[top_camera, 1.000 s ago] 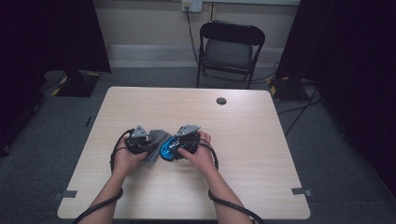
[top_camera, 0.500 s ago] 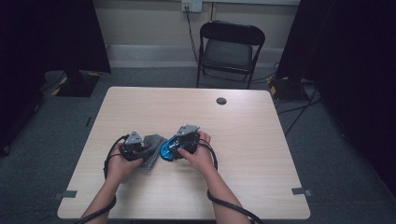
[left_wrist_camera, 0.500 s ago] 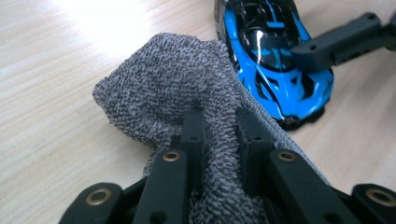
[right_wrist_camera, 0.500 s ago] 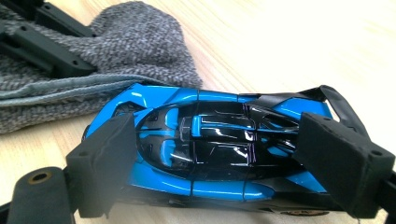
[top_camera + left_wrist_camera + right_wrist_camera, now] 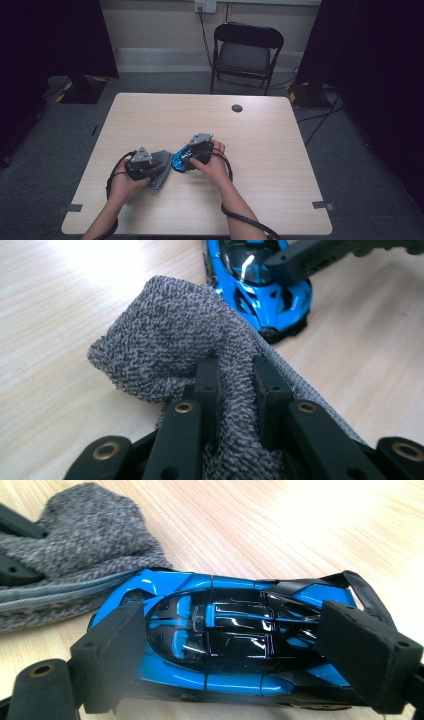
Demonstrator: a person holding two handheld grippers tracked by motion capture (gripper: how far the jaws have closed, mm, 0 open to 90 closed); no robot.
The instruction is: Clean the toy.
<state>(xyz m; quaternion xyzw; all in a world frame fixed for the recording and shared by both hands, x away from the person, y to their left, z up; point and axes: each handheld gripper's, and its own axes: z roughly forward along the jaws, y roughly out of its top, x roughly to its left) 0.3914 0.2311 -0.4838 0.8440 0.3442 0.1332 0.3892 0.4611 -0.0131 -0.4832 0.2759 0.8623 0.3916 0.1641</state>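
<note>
A shiny blue and black toy car [image 5: 225, 635] stands on the table, and my right gripper [image 5: 240, 635] is shut on it, one pad at each end. From above, the car [image 5: 179, 161] sits in front of the right gripper [image 5: 187, 155]. My left gripper [image 5: 235, 365] is shut on a bunched grey terry cloth [image 5: 170, 335]. The cloth [image 5: 85, 535] lies close beside one end of the car [image 5: 260, 285]; I cannot tell whether they touch. In the high view the left gripper [image 5: 150, 167] holds the cloth [image 5: 161, 170] just left of the car.
The light wooden table [image 5: 275, 165] carries a small black round cap [image 5: 237, 108] near its far edge. A black folding chair [image 5: 245, 50] stands behind the table. Cables trail from both grippers toward the near edge.
My left gripper has drawn the cloth toward the person and a little left, away from the car. The right gripper and the car have stayed put.
</note>
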